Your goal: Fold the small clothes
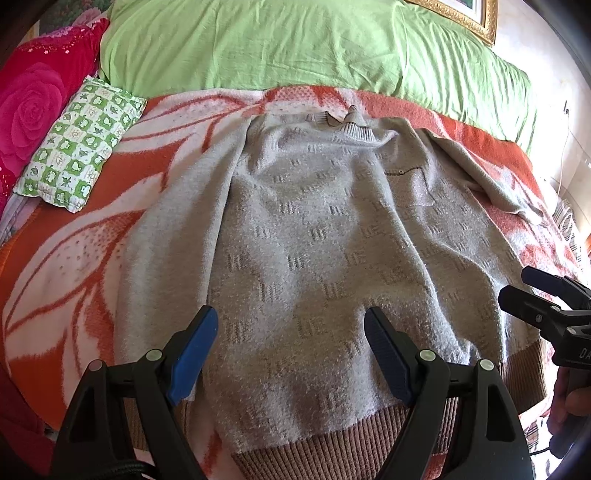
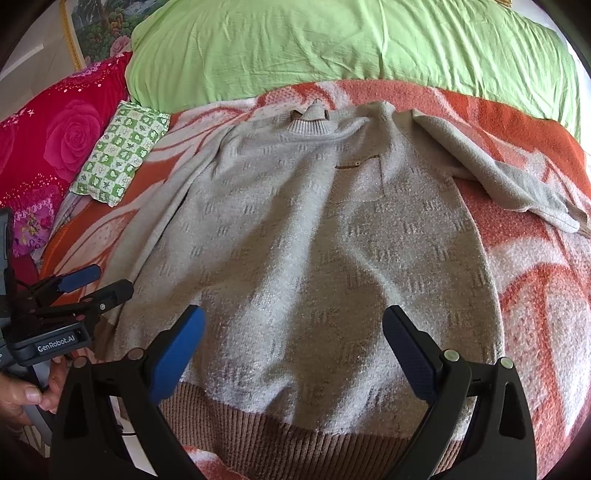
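the grey sweater (image 1: 325, 236) lies spread front-up on the orange-and-white blanket (image 1: 74, 266) of the bed, collar (image 1: 347, 120) at the far end, brown ribbed hem (image 1: 325, 454) at the near end. the hem's lowest edge runs out of frame behind the gripper bodies in both views. the sleeve (image 2: 509, 184) on the sweater's right side is folded and crumpled, its cuff hard to make out near the frame edge; the other sleeve lies along the body, its end hidden.

the left hand-held gripper (image 1: 291, 354) hangs over the sweater's near left part, jaws spread wide, holding nothing. the right hand-held gripper (image 2: 295, 354) hangs over the near right part, jaws likewise wide apart and empty — each shows at the edge of the other's view, with fingers (image 2: 26, 397) partly cut off.

beyond the collar lies a green quilt (image 1: 280, 44); left of the sweater sit a green checked pillow (image 1: 81, 144) and a red rose-print pillow (image 1: 29, 103). a gilt picture frame (image 1: 461, 14) hangs on the wall beyond the quilt — only a corner shows.
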### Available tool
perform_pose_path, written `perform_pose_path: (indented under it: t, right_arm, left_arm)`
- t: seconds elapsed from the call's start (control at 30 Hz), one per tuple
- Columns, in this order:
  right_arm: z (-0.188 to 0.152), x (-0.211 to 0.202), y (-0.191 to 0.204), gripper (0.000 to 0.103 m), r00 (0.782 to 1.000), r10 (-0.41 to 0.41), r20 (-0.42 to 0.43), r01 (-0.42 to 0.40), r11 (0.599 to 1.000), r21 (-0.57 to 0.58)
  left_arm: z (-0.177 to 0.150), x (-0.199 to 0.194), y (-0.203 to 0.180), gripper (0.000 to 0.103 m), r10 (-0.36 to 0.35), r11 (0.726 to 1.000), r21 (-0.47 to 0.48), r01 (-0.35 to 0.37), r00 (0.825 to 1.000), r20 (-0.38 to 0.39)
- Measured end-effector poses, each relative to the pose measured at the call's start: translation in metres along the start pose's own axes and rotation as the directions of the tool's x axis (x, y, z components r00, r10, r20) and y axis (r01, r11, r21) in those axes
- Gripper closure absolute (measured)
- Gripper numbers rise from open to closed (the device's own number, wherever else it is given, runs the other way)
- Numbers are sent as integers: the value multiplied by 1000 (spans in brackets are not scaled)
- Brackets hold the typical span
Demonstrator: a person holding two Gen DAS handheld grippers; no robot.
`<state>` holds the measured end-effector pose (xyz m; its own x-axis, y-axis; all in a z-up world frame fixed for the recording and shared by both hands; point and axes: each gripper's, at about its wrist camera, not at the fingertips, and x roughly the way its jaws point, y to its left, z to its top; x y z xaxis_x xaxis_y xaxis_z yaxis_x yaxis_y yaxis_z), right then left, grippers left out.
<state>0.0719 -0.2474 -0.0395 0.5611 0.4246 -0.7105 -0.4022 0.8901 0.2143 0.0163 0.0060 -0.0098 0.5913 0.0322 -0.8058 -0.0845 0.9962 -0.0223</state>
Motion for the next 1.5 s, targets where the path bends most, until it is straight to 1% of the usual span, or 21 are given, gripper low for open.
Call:
perform_pose_path:
  t: [0.2, 0.33, 0.47, 0.63, 0.77, 0.87, 0.9, 1.0, 1.07, 1.1, 1.13, 1.17, 1.2, 1.23, 1.27, 1.33, 1.4, 1.43, 1.47, 1.5]
  right_arm:
    - [1, 4, -5, 6, 999, -19, -36, 19, 1000, -6]
    - [1, 6, -15, 6, 999, -22, -47, 22, 1000, 7]
    - [7, 7, -33, 6, 998, -28, -51, 31, 998, 51]
    - [21, 3, -76, 6, 998, -54, -26, 57, 988, 142]
    - [32, -7, -133, 6, 994, -111, 6, 105, 952, 286]
    - [35, -14, -178, 6, 987, -160, 16, 142, 912, 385]
    - [36, -14, -192, 6, 986, -164, 20, 141, 897, 418]
    - [38, -15, -243, 6, 979, -204, 19, 163, 829, 535]
    - [38, -18, -267, 6, 971, -238, 6, 189, 785, 590]
    - [37, -18, -285, 6, 967, -256, 3, 198, 755, 625]
    - [37, -18, -294, 6, 964, -267, -4, 207, 737, 643]
    - [37, -17, -309, 8, 956, -293, -22, 231, 704, 671]
    - [37, -16, -322, 10, 950, -309, -30, 243, 679, 693]
    - [37, -14, -341, 18, 945, -324, -43, 252, 639, 727]
    - [37, -12, -354, 26, 944, -327, -46, 248, 611, 752]
    - [37, -7, -378, 33, 944, -328, -43, 231, 559, 796]
    - [40, 3, -402, 40, 948, -315, -41, 205, 508, 837]
    - [41, 6, -406, 45, 948, -315, -40, 202, 503, 840]
    - [43, 9, -412, 52, 947, -318, -40, 204, 500, 842]
    - [46, 12, -415, 57, 947, -320, -40, 206, 504, 839]
  left_arm:
    - [2, 3, -6, 21, -15, 1000, 5, 14, 1000, 15]
    - [5, 11, -8, 21, -40, 999, 5, 40, 999, -22]
    - [13, 23, -9, 21, -45, 999, -1, 45, 998, -41]
    - [35, 42, -6, 21, -34, 999, -35, 32, 998, -60]
    - [59, 60, -3, 21, -20, 999, -49, 18, 998, -53]
    - [79, 72, -6, 21, -15, 999, -48, 12, 999, -43]
    - [88, 79, -7, 21, -12, 999, -46, 10, 999, -45]
    - [113, 97, -11, 21, -14, 999, -46, 12, 999, -47]
    - [125, 108, -13, 21, -9, 999, -45, 7, 999, -47]
    - [133, 115, -13, 21, -11, 999, -50, 8, 998, -56]
    - [141, 123, -13, 21, -24, 998, -65, 20, 998, -63]
    - [148, 130, -12, 21, -37, 996, -78, 31, 997, -69]
    - [156, 137, -12, 21, -50, 995, -91, 43, 996, -77]
    - [164, 146, -13, 21, -52, 994, -95, 44, 995, -85]
    - [171, 153, -15, 21, -53, 994, -97, 45, 995, -87]
    - [185, 170, -20, 21, -37, 996, -87, 29, 995, -98]
    - [195, 186, -24, 21, -30, 997, -77, 21, 994, -108]
    - [200, 194, -26, 21, -19, 997, -74, 10, 993, -117]
    - [205, 202, -27, 21, -16, 997, -77, 6, 992, -126]
    - [209, 208, -28, 21, -17, 997, -81, 6, 991, -131]
